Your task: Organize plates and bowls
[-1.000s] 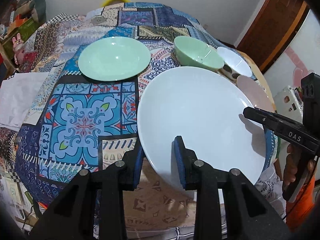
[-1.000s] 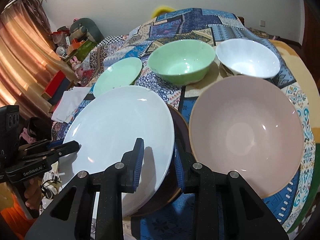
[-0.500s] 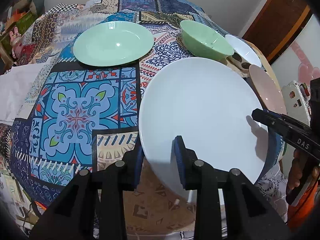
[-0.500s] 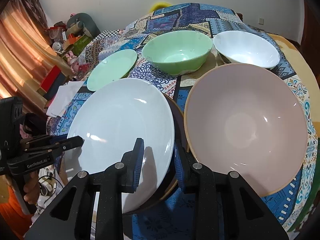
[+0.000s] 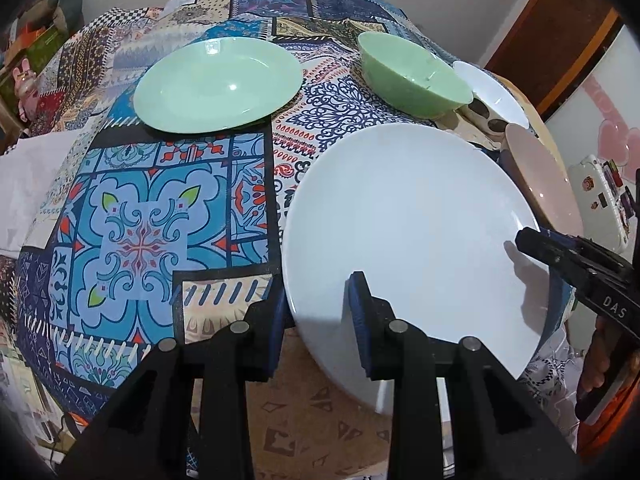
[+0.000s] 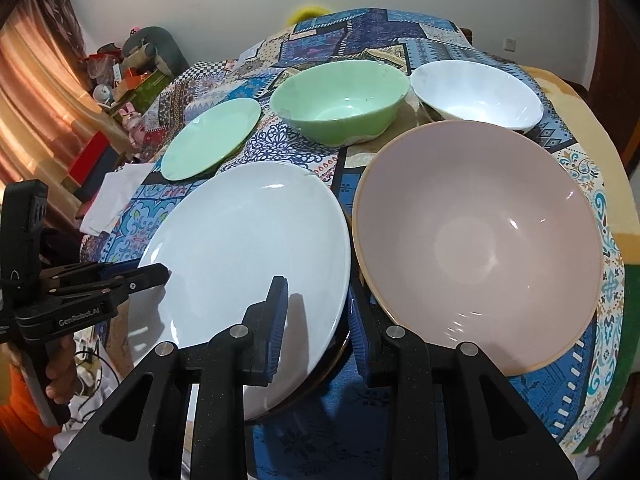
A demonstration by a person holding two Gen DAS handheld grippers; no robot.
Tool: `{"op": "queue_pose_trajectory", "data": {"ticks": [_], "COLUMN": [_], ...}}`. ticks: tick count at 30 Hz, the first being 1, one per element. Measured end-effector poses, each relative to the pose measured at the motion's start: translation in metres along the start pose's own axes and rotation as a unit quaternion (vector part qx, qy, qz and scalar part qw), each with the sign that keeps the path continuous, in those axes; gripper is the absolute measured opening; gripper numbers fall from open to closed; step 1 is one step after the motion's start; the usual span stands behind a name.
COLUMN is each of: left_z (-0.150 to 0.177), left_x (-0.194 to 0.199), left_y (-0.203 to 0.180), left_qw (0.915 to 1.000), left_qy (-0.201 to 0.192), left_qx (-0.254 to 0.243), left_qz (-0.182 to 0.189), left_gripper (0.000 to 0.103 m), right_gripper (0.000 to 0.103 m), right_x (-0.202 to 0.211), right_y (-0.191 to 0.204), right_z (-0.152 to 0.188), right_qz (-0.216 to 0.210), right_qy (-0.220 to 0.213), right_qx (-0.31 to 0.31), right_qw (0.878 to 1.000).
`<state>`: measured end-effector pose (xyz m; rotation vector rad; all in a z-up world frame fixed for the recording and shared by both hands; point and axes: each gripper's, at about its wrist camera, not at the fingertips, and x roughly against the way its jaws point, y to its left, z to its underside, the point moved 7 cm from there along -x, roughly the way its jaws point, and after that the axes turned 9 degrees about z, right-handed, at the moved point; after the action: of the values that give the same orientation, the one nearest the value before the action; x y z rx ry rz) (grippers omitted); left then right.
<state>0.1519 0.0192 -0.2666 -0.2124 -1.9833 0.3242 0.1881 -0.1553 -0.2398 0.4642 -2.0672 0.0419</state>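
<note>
Both grippers are holding the white plate by its rim, and it is hanging over the near side of the table.

The left gripper point(image 5: 316, 320) is pinching the near rim of the white plate point(image 5: 408, 232), and the right gripper point(image 6: 316, 320) is pinching its opposite rim, jaws almost closed on it. I judge that the plate is being carried to a stack; the green plate point(image 5: 218, 84) looks like the likely place, so the next move is asking for both hands travelling together and keeping the plate level. Under the white plate a dark rim point(image 6: 320, 372) is showing, but I cannot tell what it is. The pink bowl point(image 6: 480, 240) is standing just beside, the green bowl point(image 6: 340, 100) and the white bowl point(image 6: 476, 94) farther back.
</note>
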Motion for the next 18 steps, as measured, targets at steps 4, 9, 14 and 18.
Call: {"op": "queue_pose_trajectory", "data": {"ticks": [4, 9, 14, 18], "left_z": [-0.001, -0.002, -0.003, -0.004], "left_x": [-0.001, 0.003, 0.014, 0.029], "left_y": [0.000, -0.003, -0.005, -0.008], "left_qw": [1.0000, 0.9996, 0.9990, 0.9974], "left_qy": [-0.004, -0.018, -0.035, -0.056], "left_qx": [-0.003, -0.019, -0.027, -0.044], "left_qz": [-0.002, -0.007, -0.006, -0.006], "left_gripper": [0.030, 0.030, 0.030, 0.035], "right_gripper": [0.029, 0.029, 0.030, 0.033], "right_x": [0.000, 0.002, 0.013, 0.026], "right_y": [0.000, -0.004, -0.001, 0.005], "right_z": [0.002, 0.004, 0.003, -0.005], "right_qz": [0.007, 0.011, 0.011, 0.021], "right_qy": [0.001, -0.001, -0.012, -0.037], "right_qx": [0.005, -0.001, 0.005, 0.017], "right_qw": [1.000, 1.000, 1.000, 0.999]}}
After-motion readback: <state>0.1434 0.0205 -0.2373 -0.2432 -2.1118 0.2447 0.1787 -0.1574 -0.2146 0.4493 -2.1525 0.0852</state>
